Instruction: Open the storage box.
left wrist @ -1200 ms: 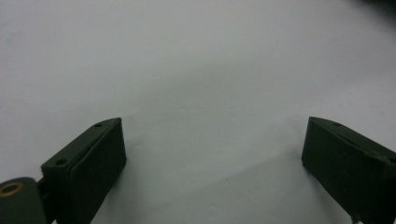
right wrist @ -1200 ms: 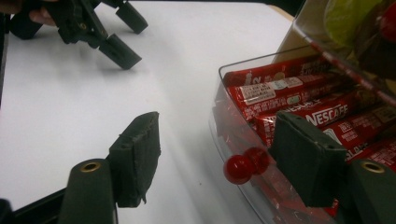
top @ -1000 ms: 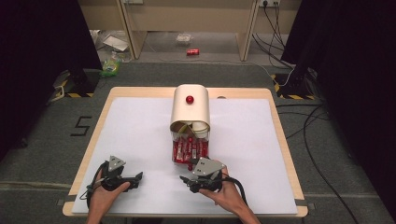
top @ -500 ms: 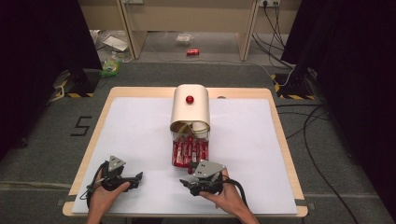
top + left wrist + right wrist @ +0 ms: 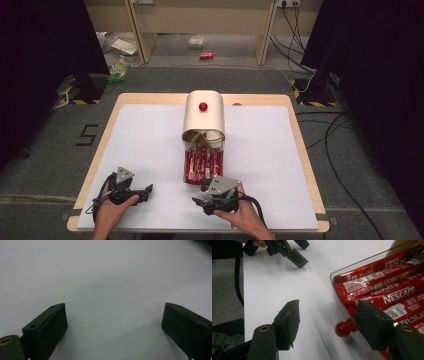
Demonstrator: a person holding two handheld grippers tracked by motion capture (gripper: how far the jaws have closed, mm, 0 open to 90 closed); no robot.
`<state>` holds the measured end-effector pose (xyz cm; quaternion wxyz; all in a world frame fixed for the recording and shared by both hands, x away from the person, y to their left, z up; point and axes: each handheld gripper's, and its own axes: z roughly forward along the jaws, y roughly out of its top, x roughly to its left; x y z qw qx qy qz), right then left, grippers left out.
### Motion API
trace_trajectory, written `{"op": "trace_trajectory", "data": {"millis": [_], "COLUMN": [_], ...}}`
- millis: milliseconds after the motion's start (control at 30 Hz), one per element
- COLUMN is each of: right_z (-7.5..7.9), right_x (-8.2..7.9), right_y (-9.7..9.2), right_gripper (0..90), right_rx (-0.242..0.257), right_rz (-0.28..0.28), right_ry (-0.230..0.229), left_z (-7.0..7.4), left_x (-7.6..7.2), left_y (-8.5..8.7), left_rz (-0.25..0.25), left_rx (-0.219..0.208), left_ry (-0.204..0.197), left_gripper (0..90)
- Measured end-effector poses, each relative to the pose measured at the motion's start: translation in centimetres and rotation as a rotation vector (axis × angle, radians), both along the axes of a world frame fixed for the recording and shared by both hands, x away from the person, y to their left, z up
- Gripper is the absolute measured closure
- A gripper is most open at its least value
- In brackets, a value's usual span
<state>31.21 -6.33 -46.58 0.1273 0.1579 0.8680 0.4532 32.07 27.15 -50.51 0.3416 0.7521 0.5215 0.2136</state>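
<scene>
The right gripper has drawn back a little toward the person since a second ago, off the front of the clear drawer, and in the high view the drawer stands pulled out of the cream box much as it did then. Its jaws stand spread with nothing pinched between them; they have eased in only slightly. In the right gripper view the small red knob on the drawer front sits between the two jaws, close in, nearer the jaw on the drawer's side, and neither pad touches it. Just beyond that knob lie the red coffee sticks, packed lengthwise in the drawer and running away from the claw toward the box. Off to the other side and farther out across the white table rests the left gripper.

The left gripper's own view shows its jaws wide apart over bare table, holding nothing; it has kept still.

My reading: the drawer looks open far enough, and the claw has backed off the knob, so the pull seems done. The next move is probably a reach over the drawer's front wall for a stick, which calls for lifting clear of that wall first
</scene>
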Motion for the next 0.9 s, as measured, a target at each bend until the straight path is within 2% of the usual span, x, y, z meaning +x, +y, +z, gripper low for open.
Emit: {"op": "trace_trajectory", "data": {"millis": [267, 567, 900], "right_z": [-0.1, 0.1, 0.1], "right_x": [-0.3, -0.9, -1.7], "right_y": [0.1, 0.1, 0.1], "right_gripper": [36.0, 35.4, 34.6], "right_rx": [-0.006, -0.008, -0.003], "right_rz": [0.005, 0.021, 0.015], "right_ry": [-0.011, 0.008, 0.012], "left_z": [0.0, 0.0, 0.0], "left_x": [0.0, 0.0, 0.0], "left_y": [0.0, 0.0, 0.0], "left_rz": [0.000, -0.001, -0.001], "left_rx": [0.001, 0.001, -0.001], "left_ry": [0.001, 0.001, 0.000], "left_gripper": [5.7, 5.6, 5.7]}}
